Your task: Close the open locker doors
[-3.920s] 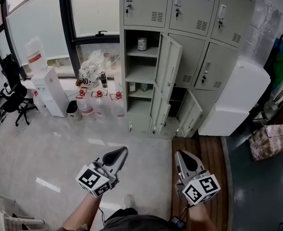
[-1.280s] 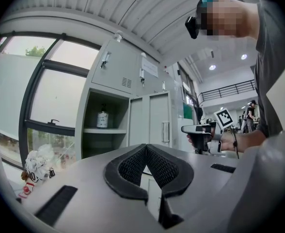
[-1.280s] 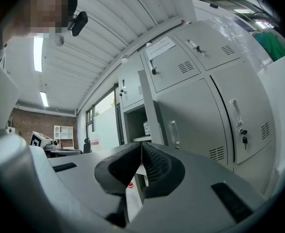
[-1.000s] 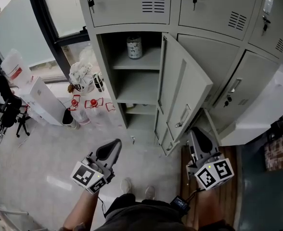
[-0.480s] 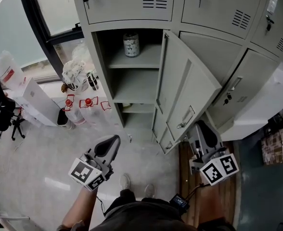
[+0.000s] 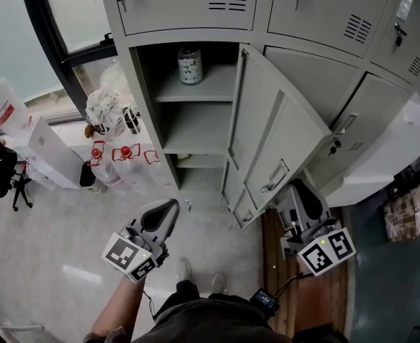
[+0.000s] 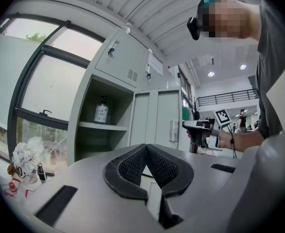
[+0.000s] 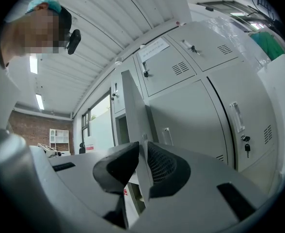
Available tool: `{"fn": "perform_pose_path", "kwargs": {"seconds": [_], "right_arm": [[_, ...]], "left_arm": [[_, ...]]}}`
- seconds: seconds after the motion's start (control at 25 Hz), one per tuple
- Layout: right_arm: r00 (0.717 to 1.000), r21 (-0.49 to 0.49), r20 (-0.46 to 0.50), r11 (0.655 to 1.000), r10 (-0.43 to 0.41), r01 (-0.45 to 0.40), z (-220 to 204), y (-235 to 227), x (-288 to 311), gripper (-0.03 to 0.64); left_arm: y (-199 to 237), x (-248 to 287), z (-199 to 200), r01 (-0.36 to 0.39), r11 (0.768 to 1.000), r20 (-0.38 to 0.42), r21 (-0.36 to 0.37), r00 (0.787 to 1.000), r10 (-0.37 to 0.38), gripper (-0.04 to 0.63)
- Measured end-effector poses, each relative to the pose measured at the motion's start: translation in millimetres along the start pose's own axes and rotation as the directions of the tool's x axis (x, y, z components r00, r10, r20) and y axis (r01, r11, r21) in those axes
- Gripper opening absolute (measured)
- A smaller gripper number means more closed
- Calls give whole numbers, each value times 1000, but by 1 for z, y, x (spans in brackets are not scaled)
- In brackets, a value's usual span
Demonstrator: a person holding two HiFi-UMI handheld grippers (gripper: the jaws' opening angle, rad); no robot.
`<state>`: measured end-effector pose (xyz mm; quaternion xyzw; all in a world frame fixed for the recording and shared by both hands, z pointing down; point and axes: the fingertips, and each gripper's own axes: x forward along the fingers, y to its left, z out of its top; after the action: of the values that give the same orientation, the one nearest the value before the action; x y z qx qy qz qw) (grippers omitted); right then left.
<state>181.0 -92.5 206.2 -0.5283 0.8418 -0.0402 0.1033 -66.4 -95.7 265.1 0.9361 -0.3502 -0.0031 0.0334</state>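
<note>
Head view looks steeply down on a grey locker bank. Its open locker door swings out toward the person, hinged on its left edge beside an open compartment. Left of the door, on that compartment's upper shelf, stands a patterned jar. Under the door, a lower door also stands ajar.

The right gripper sits just below the door's free lower corner, near the door's pull handle. Its jaws are pressed together with nothing held. In the right gripper view the door's thin edge rises straight beyond the jaw tips; I cannot tell whether it touches them.

The left gripper hangs well to the left of the door and lower, over the floor. Its jaws are likewise clenched and empty, pad tips meeting.
</note>
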Motion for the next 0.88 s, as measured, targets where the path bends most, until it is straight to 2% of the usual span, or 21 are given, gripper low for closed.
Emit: {"fn": "perform_pose_path", "kwargs": {"seconds": [0.88], "right_arm": [[996,-29,-20,995,91,-92,-10,54,16,15]], "left_arm": [[18,-20,-1,-17,1000,11,-15,1000,17,11]]}}
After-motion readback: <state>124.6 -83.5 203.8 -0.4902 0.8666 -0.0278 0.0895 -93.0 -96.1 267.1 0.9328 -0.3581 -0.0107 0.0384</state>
